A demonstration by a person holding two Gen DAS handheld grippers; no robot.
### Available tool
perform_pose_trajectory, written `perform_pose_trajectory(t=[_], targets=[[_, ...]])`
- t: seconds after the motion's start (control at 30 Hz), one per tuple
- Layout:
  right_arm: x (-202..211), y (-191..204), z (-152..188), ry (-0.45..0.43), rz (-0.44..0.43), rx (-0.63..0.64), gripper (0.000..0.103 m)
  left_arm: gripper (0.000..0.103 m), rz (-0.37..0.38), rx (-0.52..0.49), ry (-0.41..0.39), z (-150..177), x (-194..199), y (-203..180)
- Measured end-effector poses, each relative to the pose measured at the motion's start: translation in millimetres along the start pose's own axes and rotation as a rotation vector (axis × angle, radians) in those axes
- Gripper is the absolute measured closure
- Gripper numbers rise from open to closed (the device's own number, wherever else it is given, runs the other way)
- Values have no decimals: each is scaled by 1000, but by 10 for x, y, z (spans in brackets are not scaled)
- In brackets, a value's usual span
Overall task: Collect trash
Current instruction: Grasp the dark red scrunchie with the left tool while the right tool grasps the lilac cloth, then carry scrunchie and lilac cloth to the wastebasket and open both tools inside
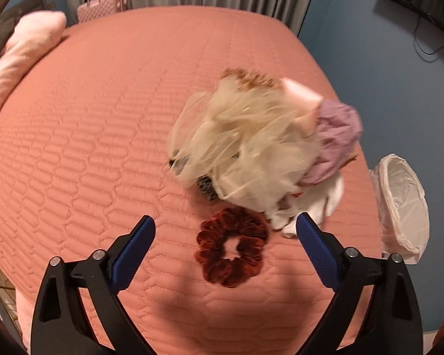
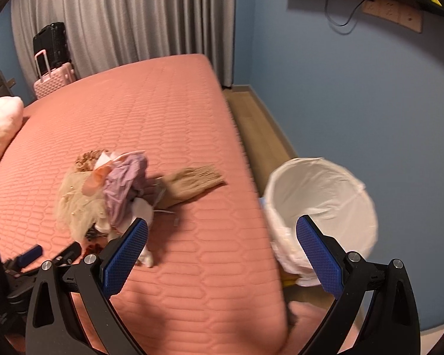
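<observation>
Your left gripper (image 1: 225, 235) points steeply downward with its jaws spread wide; nothing sits pressed between the blue pads (image 1: 133, 254), and both fingers stand clear of any contact. Your right gripper (image 2: 222, 238) is likewise angled downward, jaws wide apart, pads (image 2: 124, 257) bare and gripping nothing. Part of your left gripper shows at the right view's lower left edge.

A heap of cloth (image 1: 251, 142) lies on the bed (image 1: 103, 118), near its right edge, with a scrunchie (image 1: 231, 247) just before it. The bin (image 2: 319, 207) stands on the floor right of the bed; pillows (image 1: 20, 59) lie far left, suitcases (image 2: 54, 68) behind.
</observation>
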State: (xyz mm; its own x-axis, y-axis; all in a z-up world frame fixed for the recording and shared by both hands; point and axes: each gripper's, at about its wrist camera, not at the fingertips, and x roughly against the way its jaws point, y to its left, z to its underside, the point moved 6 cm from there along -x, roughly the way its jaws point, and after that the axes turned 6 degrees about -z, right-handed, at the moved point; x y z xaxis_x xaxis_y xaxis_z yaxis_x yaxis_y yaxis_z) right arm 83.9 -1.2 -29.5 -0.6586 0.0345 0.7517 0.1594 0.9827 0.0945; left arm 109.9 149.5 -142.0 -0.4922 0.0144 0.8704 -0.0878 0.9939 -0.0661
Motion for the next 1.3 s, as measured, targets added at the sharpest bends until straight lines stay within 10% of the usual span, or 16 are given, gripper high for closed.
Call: perform_pose_trajectory(t=[0.43, 0.63, 0.77, 1.3], targets=[[-627, 806, -206, 44, -155, 61, 24, 61, 154, 64, 181, 209, -526, 22], [-983, 1022, -209, 115, -208, 59, 54, 82, 167, 49, 198, 252, -577, -96], [-1149, 1087, -108, 178, -276, 42, 99, 87, 181, 51, 186, 265, -490, -73], [2, 775, -454, -8, -327, 7, 100, 88, 331, -13, -62, -241, 874, -392]])
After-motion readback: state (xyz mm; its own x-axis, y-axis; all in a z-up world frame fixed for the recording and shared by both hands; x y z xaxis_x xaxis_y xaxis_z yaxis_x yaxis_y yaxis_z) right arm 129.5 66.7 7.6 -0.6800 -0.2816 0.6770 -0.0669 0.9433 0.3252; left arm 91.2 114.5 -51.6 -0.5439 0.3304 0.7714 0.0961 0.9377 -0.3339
